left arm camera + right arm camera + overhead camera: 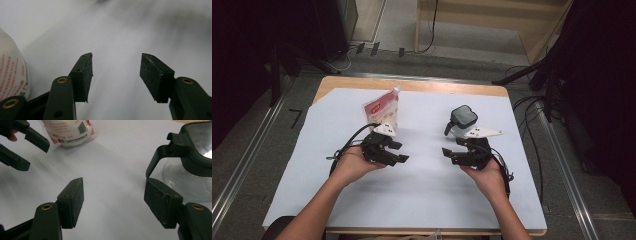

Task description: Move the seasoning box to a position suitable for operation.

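A white and red pouch (383, 109) stands at the back left of the white sheet; its base (71, 131) lies at the top of the right gripper view, and its side (11, 75) at the left edge of the left gripper view. A clear glass pot with a black lid and handle (460, 121) stands to its right (190, 157). My left gripper (398, 152) is open just in front of the pouch, nothing between its pads (116, 75). My right gripper (446, 152) is open in front of the pot, empty (113, 202), its right pad close under the pot's handle.
The white sheet (422, 195) covers most of a wooden table (412, 85). Cables trail over the floor on the right and behind the table. A wooden frame (492, 25) stands at the back. The other gripper's jaws (23, 145) are at the upper left of the right gripper view.
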Demonstrator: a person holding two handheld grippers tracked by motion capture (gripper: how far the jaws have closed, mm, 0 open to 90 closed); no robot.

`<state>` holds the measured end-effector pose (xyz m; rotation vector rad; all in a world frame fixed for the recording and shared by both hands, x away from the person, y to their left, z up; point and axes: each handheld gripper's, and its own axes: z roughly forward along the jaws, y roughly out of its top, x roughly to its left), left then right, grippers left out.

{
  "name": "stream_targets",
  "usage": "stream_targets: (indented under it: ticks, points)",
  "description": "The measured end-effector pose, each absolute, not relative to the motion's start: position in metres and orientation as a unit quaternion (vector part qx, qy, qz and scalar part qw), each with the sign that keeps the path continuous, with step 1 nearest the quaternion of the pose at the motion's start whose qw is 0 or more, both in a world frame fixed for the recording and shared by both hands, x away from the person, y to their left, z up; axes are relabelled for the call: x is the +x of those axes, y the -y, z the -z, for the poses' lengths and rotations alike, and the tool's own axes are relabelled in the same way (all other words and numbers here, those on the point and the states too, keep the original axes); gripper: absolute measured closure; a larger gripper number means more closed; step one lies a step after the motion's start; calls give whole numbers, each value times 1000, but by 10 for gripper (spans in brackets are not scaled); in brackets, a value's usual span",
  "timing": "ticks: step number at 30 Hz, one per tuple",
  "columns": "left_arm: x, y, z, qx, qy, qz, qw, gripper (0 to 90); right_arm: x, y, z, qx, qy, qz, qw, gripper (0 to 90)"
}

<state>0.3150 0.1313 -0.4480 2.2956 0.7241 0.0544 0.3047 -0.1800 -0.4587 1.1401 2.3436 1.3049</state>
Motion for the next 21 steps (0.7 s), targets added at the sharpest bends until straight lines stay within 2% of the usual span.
stream_targets:
  ticks: [21]
  points:
    - [314, -140, 439, 887, -293, -28, 355, 494, 306, 198, 459, 389, -799, -441, 130, 364]
